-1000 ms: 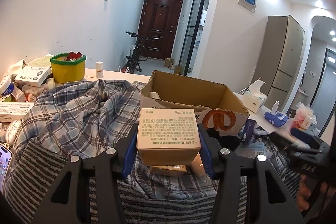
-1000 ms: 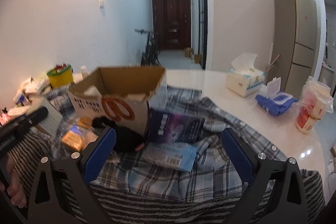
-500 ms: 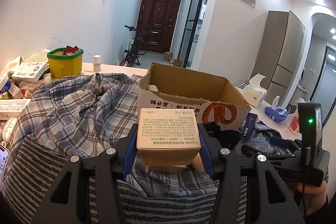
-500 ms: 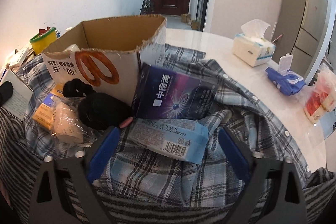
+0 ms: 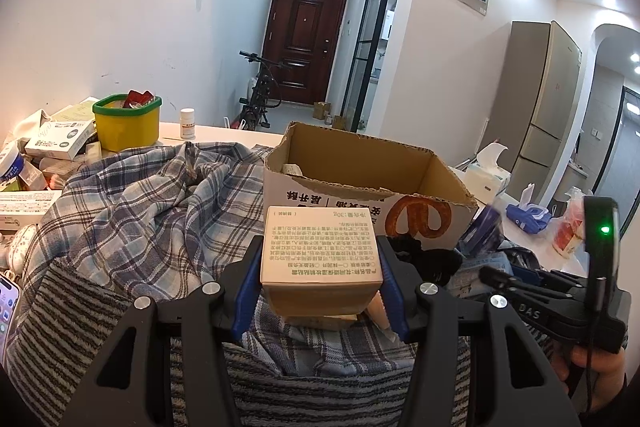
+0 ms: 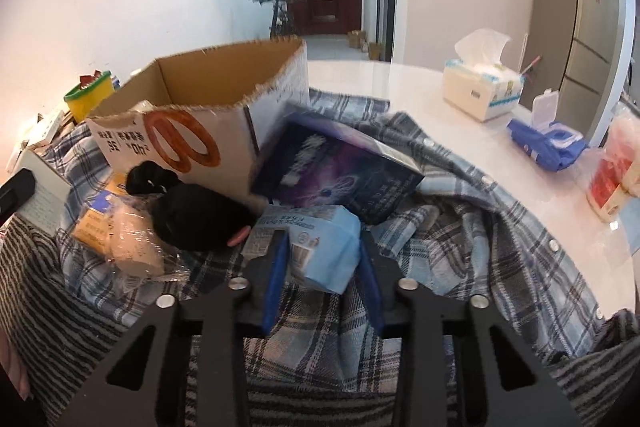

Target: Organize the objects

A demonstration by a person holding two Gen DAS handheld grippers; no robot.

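Observation:
My left gripper (image 5: 320, 267) is shut on a beige printed carton (image 5: 319, 247) and holds it just in front of an open cardboard box (image 5: 360, 187), above the plaid cloth. My right gripper (image 6: 320, 247) is shut on a light blue soft packet (image 6: 316, 243) that lies on the plaid shirt (image 6: 460, 227). A dark purple box (image 6: 340, 171) leans on the cardboard box (image 6: 200, 107) just beyond the packet. A black bundle (image 6: 196, 215) and a wrapped roll (image 6: 136, 243) lie to its left.
A yellow tub with a green rim (image 5: 128, 123), a white pill bottle (image 5: 187, 123) and stacked medicine boxes (image 5: 56, 143) stand at the left. A tissue box (image 6: 484, 87), a blue wipes pack (image 6: 548, 143) and a red and white bag (image 6: 612, 175) sit on the white table at the right.
My right gripper moved forward and down to the blue packet and shut on it. My left gripper kept hold of the beige carton and lifted slightly toward the cardboard box.

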